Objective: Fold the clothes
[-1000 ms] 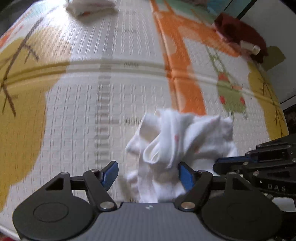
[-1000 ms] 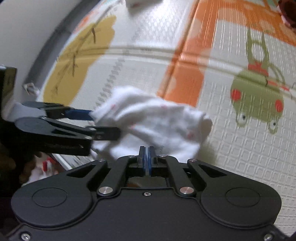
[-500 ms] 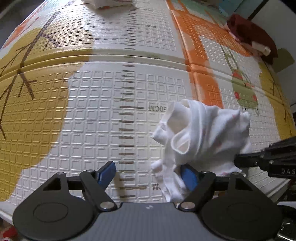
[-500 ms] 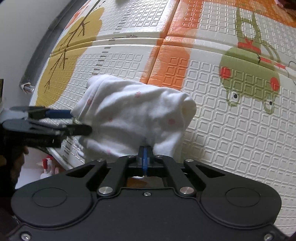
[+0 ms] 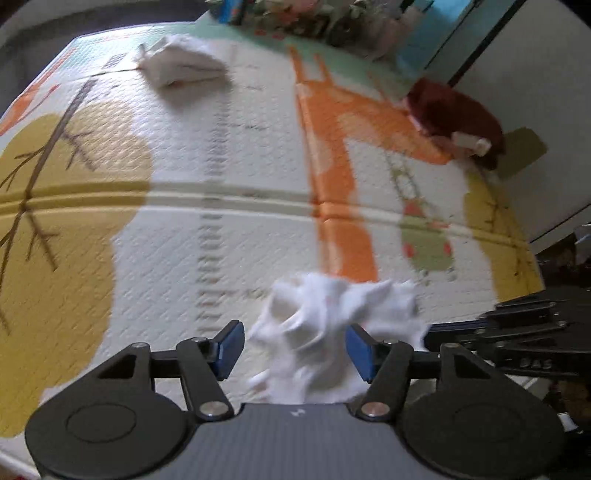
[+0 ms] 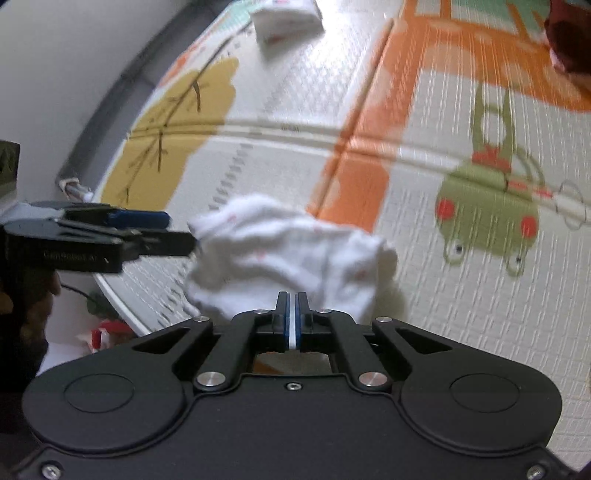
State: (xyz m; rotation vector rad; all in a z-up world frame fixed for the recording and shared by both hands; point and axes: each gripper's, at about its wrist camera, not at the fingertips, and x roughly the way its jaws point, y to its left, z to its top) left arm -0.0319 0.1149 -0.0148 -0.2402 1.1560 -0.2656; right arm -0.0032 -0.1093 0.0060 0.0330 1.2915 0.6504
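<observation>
Two grippers: right gripper (image 6: 292, 325) jaws clenched on white garment (image 6: 288, 254); left gripper (image 5: 295, 349) jaws closing, garment between.

Your left wrist camera looks steeply down along its fingers at the play mat (image 5: 221, 177), close above it. Your right wrist camera does likewise from the right side. Both views share the bunched white garment (image 5: 332, 325) (image 6: 288, 254), the folded white cloth (image 5: 181, 64) (image 6: 288, 14) far off, and each other's gripper.
</observation>
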